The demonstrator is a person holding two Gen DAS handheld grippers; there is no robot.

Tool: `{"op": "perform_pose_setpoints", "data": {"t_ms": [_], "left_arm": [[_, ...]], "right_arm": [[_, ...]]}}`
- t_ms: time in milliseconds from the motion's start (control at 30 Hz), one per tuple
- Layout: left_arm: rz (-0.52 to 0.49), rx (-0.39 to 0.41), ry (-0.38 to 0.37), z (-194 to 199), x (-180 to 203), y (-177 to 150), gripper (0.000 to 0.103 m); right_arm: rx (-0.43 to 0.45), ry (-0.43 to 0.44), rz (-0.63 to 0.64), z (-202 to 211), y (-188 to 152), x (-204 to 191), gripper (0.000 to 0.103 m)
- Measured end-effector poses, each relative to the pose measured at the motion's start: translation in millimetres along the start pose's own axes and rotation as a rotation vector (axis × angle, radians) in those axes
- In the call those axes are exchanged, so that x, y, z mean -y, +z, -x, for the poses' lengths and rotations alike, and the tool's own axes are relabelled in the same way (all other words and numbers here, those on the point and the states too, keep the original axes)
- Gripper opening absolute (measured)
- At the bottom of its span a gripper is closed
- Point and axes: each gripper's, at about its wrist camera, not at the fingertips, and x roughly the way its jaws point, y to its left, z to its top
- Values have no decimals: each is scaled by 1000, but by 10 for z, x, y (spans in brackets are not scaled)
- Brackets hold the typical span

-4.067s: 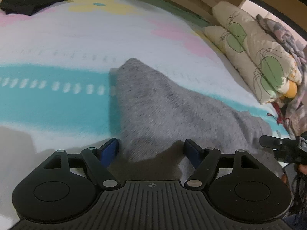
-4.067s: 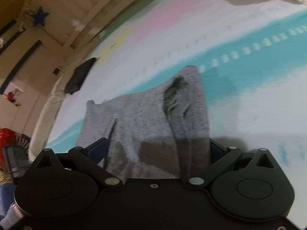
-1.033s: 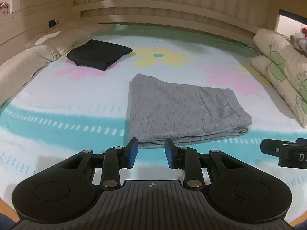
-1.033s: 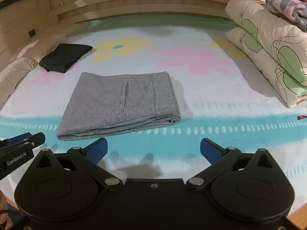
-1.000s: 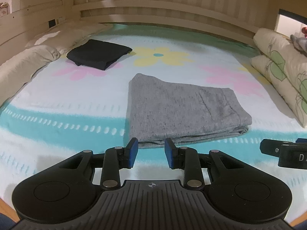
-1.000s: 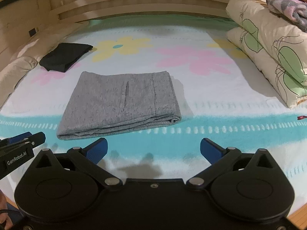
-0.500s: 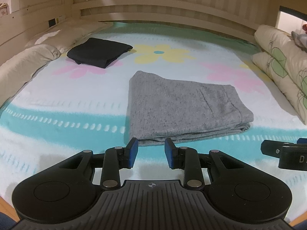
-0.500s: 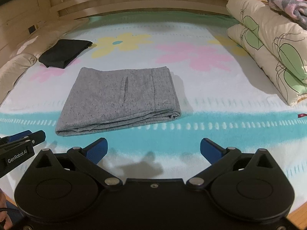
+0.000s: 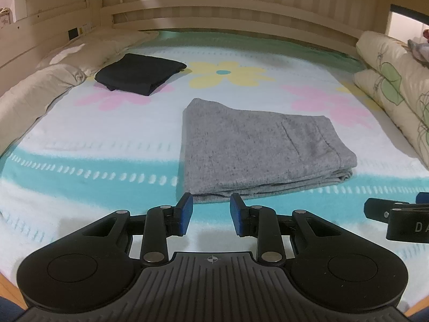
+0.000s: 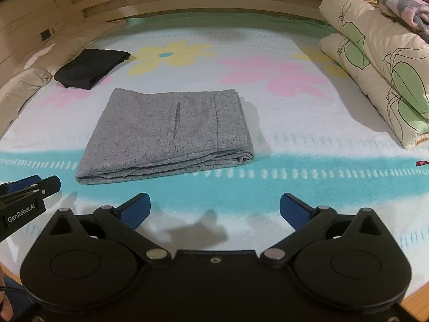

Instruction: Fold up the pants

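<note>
pants (image 10: 171, 134) folded flat on bed (image 10: 268, 107), task looks done | left gripper (image 9: 210, 210) jaws narrow, empty | right gripper (image 10: 214, 208) jaws wide, empty, both clear of cloth

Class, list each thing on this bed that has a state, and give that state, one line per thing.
Grey pants: folded into a flat rectangle, lying on the bedspread, untouched.
Black garment: folded, lying apart near the far left pillow.
Left gripper: fingers partly open, nothing between them.
Right gripper: fingers wide open, empty.
Floral pillows: stacked at the right edge.
</note>
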Motion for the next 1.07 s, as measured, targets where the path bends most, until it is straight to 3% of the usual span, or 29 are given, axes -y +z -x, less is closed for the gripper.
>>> {"op": "perform_pose_setpoints", "data": {"t_ms": [1067], "left_arm": [[-24,6,7,-12,29,-8,29]], "right_arm": [[-5,-1,5,-6,-10,-14,102]]}}
